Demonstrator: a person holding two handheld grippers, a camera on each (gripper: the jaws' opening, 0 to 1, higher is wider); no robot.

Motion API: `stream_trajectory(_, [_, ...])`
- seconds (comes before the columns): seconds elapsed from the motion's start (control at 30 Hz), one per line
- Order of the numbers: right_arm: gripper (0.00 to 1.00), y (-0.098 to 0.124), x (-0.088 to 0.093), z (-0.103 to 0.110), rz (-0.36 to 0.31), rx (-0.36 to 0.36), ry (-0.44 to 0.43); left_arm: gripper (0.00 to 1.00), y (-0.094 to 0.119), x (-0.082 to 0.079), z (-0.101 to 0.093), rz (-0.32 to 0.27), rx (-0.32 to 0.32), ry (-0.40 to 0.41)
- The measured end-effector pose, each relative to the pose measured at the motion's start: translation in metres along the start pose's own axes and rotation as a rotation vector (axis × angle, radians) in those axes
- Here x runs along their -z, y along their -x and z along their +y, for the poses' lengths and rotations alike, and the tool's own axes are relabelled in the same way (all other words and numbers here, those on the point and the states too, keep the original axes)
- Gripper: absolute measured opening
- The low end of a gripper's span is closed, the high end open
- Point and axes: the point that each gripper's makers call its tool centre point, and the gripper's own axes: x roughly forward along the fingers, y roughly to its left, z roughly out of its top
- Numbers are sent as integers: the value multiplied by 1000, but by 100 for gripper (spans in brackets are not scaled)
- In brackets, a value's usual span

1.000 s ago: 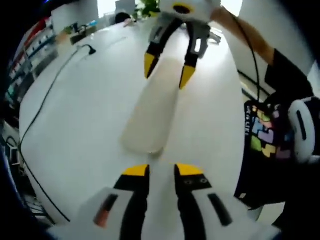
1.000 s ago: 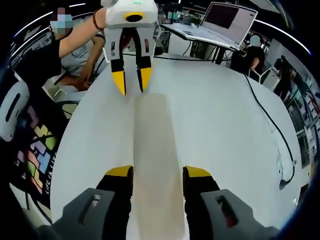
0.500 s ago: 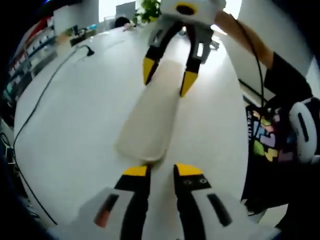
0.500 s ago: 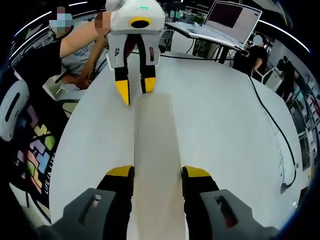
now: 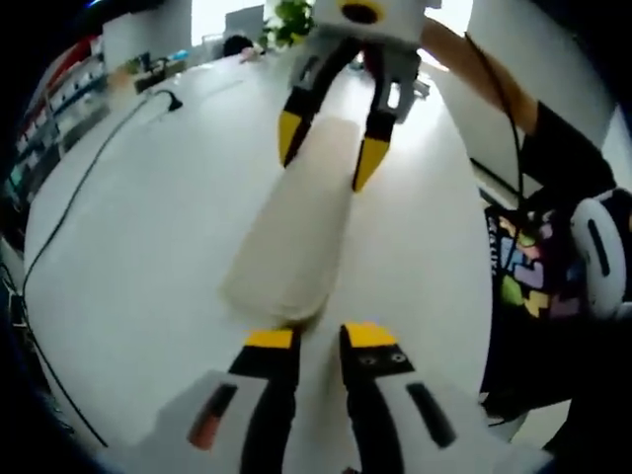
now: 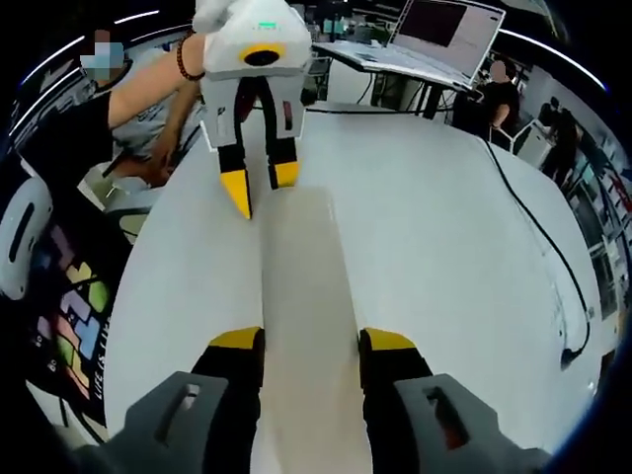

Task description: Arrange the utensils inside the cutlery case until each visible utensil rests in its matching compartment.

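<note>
White tabletop [image 5: 148,227] spreads under both grippers, round-edged and bare apart from a long, pale beige cutlery case [image 5: 291,237] lying closed and flat near its middle. No utensil can be made out; the case's lid side faces up and its surface is plain.

At one end of the case, the right gripper [image 6: 299,343] has its yellow-tipped jaws spread, one on each long side of the case, standing beside the edges; whether they actually press on it cannot be told. In the left gripper view that same gripper [image 5: 324,151] comes in from the top, jaws parted over the far end of the case.

At the other end, the left gripper [image 5: 307,337] sits just short of the case's rounded end, its two jaws a narrow gap apart with nothing between them. In the right gripper view it [image 6: 259,184] hangs at the far end of the case, tips close together and just at the case's end; contact cannot be judged.

Farther out, a thin black cable [image 5: 74,222] runs across the table. An open laptop [image 6: 434,35] stands on a neighbouring desk behind the table. A person's forearm [image 6: 148,84] reaches to the left gripper, and a dark shirt with coloured blocks [image 5: 523,272] shows at the table's edge.
</note>
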Motion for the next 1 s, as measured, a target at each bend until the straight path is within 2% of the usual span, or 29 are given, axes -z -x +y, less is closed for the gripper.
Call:
stream_trajectory(0.07, [39, 0, -1, 0, -11, 1, 11, 17, 2, 0, 2, -4, -2, 12])
stream_trajectory(0.2, [39, 0, -2, -2, -22, 9, -27, 16, 6, -2, 7, -29, -6, 41])
stream_trajectory(0.33, [40, -1, -1, -2, -25, 15, -23, 16, 7, -7, 1, -56, 10, 61])
stream_trajectory(0.47, [41, -4, 2, -1, 7, 30, 32, 16, 18, -3, 11, -26, -61, 42])
stream_trajectory(0.57, [41, -3, 2, -1, 10, 30, 33, 16, 28, 2, 16, 6, -119, 41])
stream_trajectory(0.67, [41, -1, 3, -1, 6, 30, 43, 16, 36, -2, 20, 30, -191, -26])
stream_trajectory(0.73, [40, 3, 4, 0, 6, 32, 49, 17, 36, -10, 16, 30, -201, -44])
stream_trajectory(0.83, [39, 10, 5, 0, 6, 42, 54, 17, 36, -24, 18, 36, -263, -117])
stream_trajectory(1.0, [37, 28, 9, -3, 4, 74, 59, 17, 33, -37, 12, 91, -295, -211])
